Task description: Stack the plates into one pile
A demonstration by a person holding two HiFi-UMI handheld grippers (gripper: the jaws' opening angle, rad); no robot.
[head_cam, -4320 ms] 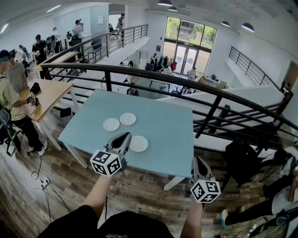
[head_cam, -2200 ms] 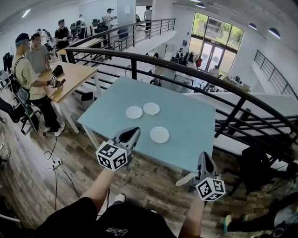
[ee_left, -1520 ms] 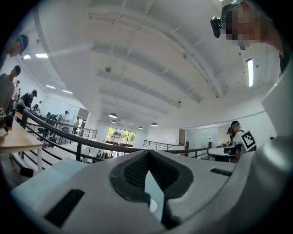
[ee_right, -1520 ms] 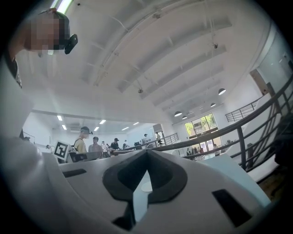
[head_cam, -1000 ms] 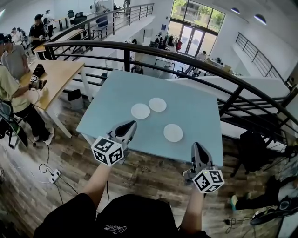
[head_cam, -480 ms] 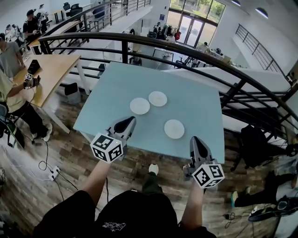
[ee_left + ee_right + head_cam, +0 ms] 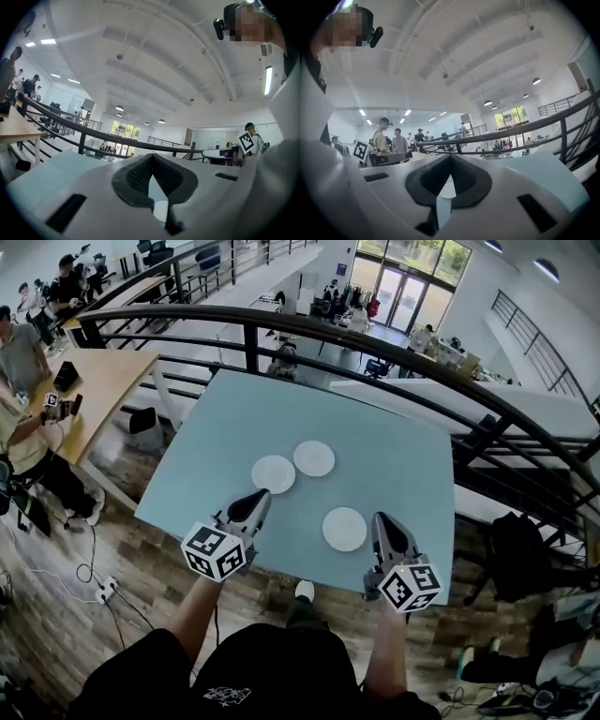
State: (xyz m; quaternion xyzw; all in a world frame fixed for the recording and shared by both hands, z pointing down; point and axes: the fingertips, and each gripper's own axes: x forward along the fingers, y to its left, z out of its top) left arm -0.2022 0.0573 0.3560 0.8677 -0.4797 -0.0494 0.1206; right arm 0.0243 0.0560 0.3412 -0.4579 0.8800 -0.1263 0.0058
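My L claw (image 7: 257,494) is closed, dark ribbed pads meeting at the tip w/ nothing pinched. R claw (image 7: 382,518) is the same: jaws together, gripping nothing. Both point across the near edge of the counter (image 7: 394,451), a flat rectangular top in pale blue-green w/ a smooth matte look. Three plates lie flat on it, none stacked, each showing a plain white face. They're round, shallow and smooth. The near plate (image 7: 344,528) sits between my two claws, just beside the R tip. The left plate (image 7: 273,473) is just past the L tip. The far plate (image 7: 314,457) lies right next to the left plate, rims v. close; can't tell if they touch. Each claw has a pale grey hard shell and carries a marker cube (image 7: 214,552) w/ black-and-white squares. Beyond the counter's far edge curves a black tubular railing (image 7: 375,341). Below me is a wood-plank floor (image 7: 56,615), brown and streaky.
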